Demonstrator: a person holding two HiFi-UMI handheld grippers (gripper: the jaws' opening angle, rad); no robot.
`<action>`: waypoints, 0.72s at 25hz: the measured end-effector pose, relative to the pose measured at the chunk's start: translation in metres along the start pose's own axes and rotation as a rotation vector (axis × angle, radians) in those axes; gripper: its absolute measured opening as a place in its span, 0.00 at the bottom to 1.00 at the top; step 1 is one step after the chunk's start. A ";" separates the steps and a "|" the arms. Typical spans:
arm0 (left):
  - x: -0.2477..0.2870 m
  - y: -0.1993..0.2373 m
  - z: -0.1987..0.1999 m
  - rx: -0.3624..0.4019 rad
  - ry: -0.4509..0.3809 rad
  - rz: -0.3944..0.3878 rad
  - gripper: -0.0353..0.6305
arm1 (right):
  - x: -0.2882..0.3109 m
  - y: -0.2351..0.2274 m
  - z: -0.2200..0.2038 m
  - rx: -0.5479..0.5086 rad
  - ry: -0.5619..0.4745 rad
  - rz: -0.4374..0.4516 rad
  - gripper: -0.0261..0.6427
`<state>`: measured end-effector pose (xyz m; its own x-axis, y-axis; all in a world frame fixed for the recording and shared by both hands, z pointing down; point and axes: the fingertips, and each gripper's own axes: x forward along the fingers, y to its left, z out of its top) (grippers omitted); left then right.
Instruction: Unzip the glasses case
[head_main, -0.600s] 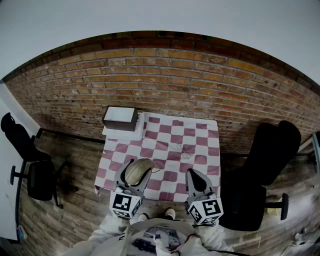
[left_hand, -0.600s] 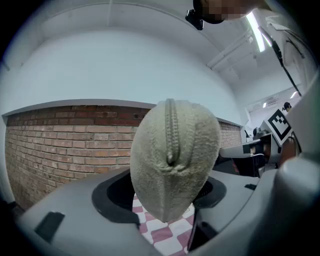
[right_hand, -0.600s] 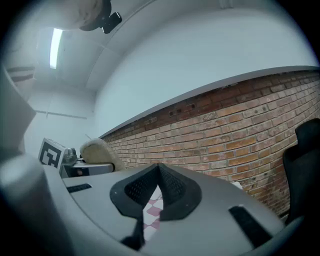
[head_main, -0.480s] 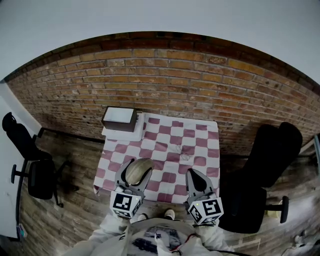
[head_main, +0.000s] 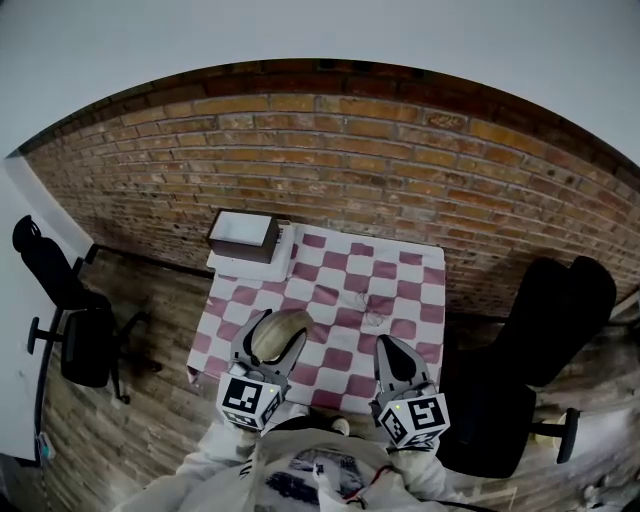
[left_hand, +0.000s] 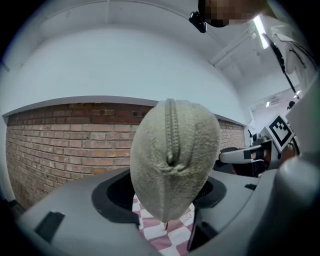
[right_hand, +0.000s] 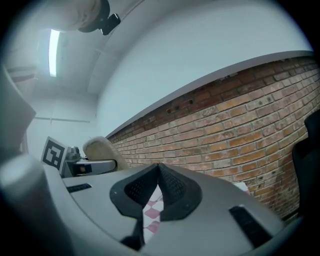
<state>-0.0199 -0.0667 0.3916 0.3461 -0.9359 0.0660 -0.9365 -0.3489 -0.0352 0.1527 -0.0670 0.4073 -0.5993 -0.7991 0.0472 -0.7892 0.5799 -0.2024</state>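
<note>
little has changed: left tongs (head_main: 277, 328) still pinch the glasses case (left_hand: 175, 165), right tongs (head_main: 392, 347) pressed together, empty, so the zip (left_hand: 171, 127) looks unopened.

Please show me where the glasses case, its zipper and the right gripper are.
glasses case (left_hand: 150, 172): left gripper view, on its fabric side
zipper (left_hand: 171, 127): left gripper view, on its teeth
right gripper (right_hand: 159, 167): right gripper view, where both tips meet
</note>
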 end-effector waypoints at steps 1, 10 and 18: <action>0.003 0.002 0.002 -0.012 -0.003 -0.003 0.49 | 0.003 -0.001 0.000 -0.001 0.001 0.000 0.06; 0.022 0.029 0.009 -0.054 -0.023 -0.062 0.49 | 0.037 0.008 0.006 -0.015 -0.003 -0.012 0.06; 0.028 0.060 0.010 -0.092 -0.017 -0.133 0.49 | 0.067 0.034 0.004 -0.033 0.009 -0.034 0.06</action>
<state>-0.0656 -0.1147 0.3816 0.4674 -0.8828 0.0466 -0.8833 -0.4643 0.0647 0.0866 -0.1014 0.3998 -0.5732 -0.8170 0.0621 -0.8129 0.5576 -0.1681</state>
